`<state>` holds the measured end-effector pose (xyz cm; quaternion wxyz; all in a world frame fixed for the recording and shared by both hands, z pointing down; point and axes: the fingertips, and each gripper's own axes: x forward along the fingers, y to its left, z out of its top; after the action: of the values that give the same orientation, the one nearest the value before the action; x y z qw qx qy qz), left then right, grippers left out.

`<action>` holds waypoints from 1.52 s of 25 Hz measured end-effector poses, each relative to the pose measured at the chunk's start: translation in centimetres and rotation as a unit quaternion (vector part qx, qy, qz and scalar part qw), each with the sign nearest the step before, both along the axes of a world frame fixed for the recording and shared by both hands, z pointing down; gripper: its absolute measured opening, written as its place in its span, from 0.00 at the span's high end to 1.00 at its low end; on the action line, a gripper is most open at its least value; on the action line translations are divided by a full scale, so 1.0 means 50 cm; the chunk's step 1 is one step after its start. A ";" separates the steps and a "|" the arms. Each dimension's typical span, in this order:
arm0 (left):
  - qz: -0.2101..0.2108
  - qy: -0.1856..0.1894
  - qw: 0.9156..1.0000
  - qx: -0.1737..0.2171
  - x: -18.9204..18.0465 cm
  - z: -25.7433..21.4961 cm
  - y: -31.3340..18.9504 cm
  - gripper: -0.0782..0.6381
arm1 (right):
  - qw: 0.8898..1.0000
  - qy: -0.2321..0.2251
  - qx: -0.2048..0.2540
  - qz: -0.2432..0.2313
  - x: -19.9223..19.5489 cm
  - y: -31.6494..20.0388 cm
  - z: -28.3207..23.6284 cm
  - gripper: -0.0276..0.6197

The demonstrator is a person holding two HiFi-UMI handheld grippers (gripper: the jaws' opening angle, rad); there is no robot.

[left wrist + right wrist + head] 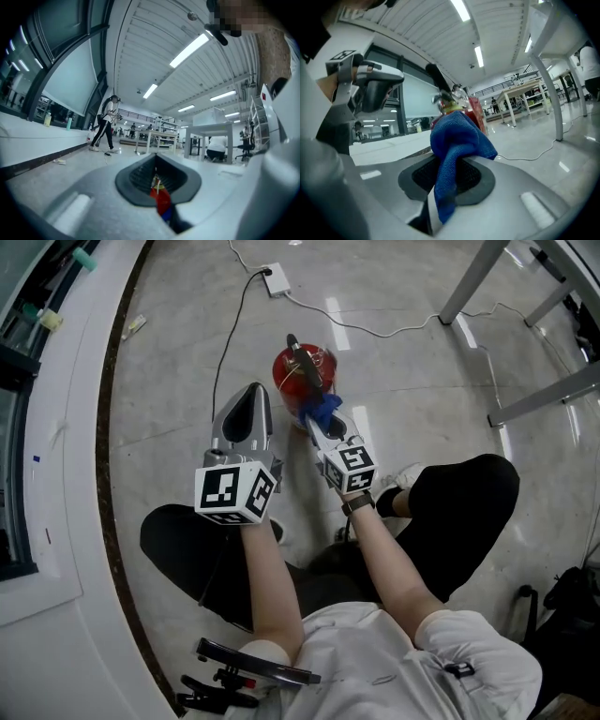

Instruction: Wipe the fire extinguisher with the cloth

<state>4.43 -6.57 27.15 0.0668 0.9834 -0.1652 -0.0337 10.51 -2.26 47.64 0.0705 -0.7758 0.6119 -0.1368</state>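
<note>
The red fire extinguisher [302,369] stands on the floor [169,352], at 12 o'clock from the person's knees. The right gripper [319,424] is clamped on the blue cloth [324,410]. The cloth touches the extinguisher's side at 5 o'clock. I think it is held there so the cloth can rub the red body. The left gripper [251,396] has its 2 jaws closed together with nothing in them. It hovers at 8 o'clock of the extinguisher, apart from it, maybe ready to steady it if it tips. A white cable [375,331] lies behind at 1 o'clock.
</note>
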 end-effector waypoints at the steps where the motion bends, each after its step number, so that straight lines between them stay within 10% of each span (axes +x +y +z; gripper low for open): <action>1: 0.000 -0.003 1.000 0.000 0.009 0.009 -0.007 0.89 | 1.000 0.005 -0.017 0.001 0.003 -0.003 0.030 0.83; 7: -0.023 -0.044 0.999 -0.006 0.013 0.081 -0.056 0.89 | 0.988 -0.022 -0.149 -0.020 -0.026 -0.016 0.293 0.84; 15: -0.036 -0.095 0.995 -0.022 0.028 0.174 -0.097 0.89 | 0.941 -0.105 -0.320 -0.041 -0.037 -0.027 0.629 0.84; 23: -0.027 -0.085 0.996 -0.017 0.049 0.137 -0.100 0.89 | 0.921 -0.147 -0.356 -0.062 -0.038 -0.009 0.659 0.85; 29: -0.027 -0.061 0.998 -0.023 0.043 0.093 -0.083 0.89 | 0.959 -0.167 -0.221 -0.052 -0.061 0.049 0.323 0.85; 33: -0.019 -0.045 0.999 -0.015 0.049 0.066 -0.078 0.89 | 0.989 -0.092 -0.110 -0.030 -0.018 0.077 0.080 0.84; 38: -0.017 -0.038 0.999 -0.011 0.046 0.050 -0.067 0.89 | 0.999 0.011 -0.038 -0.034 0.021 0.031 -0.096 0.84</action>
<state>6.76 -9.92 29.62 0.0705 0.9803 -0.1847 0.0042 11.58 -0.69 42.82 0.0290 -0.7581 0.6332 -0.1535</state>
